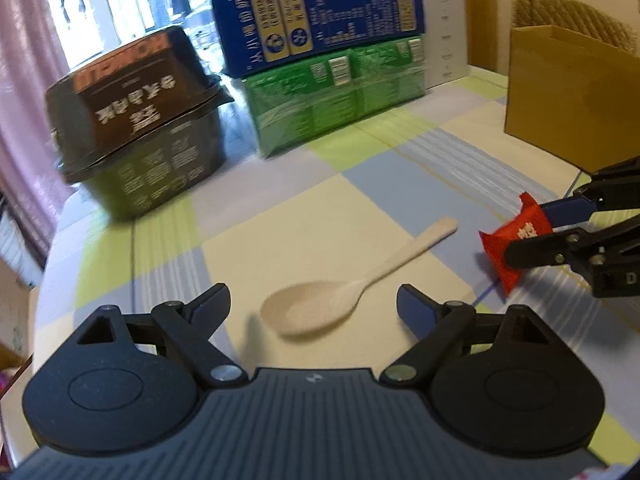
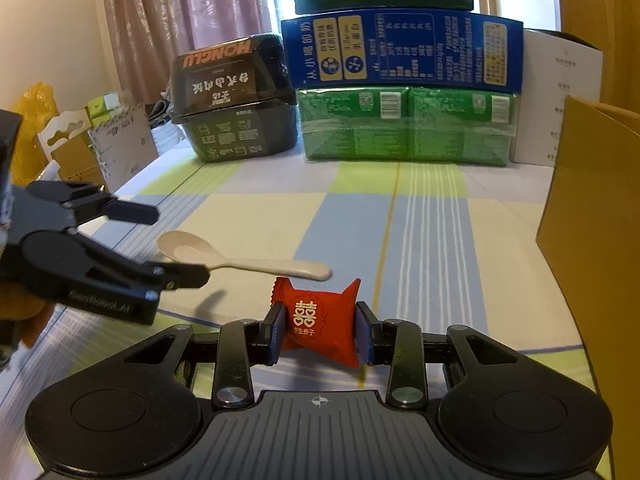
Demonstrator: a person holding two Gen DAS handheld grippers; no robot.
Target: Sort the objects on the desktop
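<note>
Red candy packet (image 2: 320, 326) clamped in right gripper (image 2: 320, 330); left gripper (image 1: 313, 304) apart around blurred spoon (image 1: 348, 284).

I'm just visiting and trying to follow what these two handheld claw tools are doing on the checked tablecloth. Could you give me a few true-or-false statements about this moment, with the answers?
1. The right gripper is clamped on a red foil-wrapped candy. True.
2. The left gripper is shut on the pale plastic spoon. False: its fingers are spread wide, with the spoon's bowl lying between them on the checked tablecloth.
3. The blue carton rests on top of the green shrink-wrapped pack. True.
4. The spoon lies inside the brown cardboard box. False: it lies on the cloth, apart from the box.
</note>
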